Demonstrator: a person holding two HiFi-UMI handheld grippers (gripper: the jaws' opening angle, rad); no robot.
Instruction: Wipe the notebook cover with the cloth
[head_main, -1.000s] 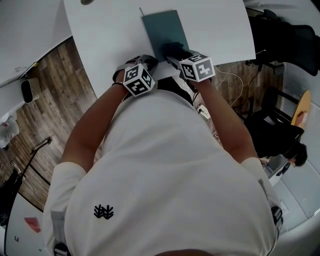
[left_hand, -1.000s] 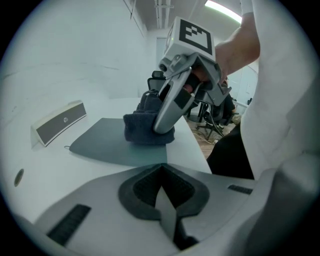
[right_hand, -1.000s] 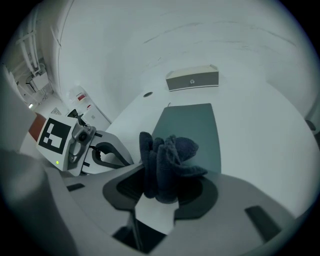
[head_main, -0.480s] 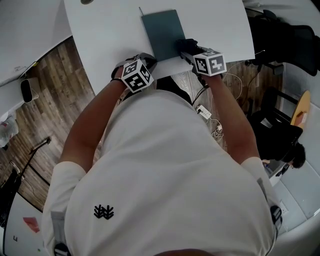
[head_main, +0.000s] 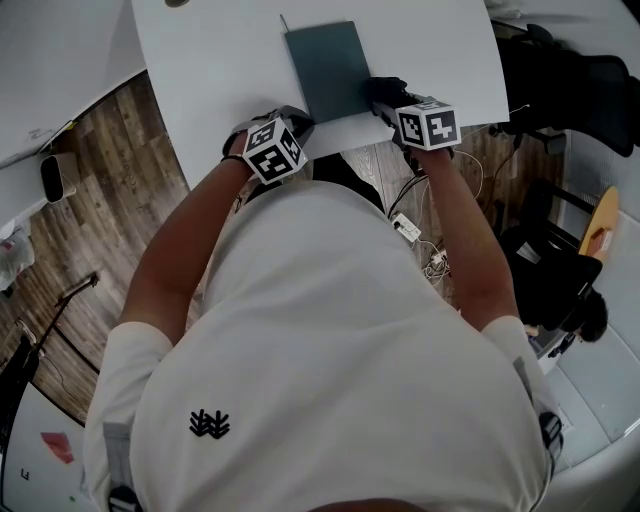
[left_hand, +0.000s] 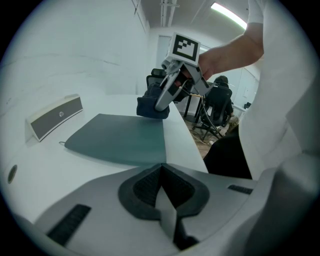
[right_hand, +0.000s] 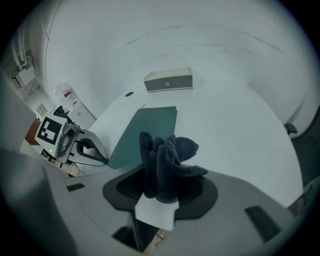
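In the last second my right hand-held gripper (right_hand: 160, 200), pinching the dark cloth (right_hand: 167, 160), has slid rightward across the notebook's (head_main: 328, 65) near end. The cloth now sits at the cover's near right corner, partly over bare desk (head_main: 210, 70). I judge one pass finished, with the far cover still to do. My left hand-held gripper (left_hand: 162, 195) has barely moved. Its jaws are pressed together on nothing, low at the desk edge, just beside the near left corner. Both forearms reach forward. The notebook lies flat and closed, stretching away from me.
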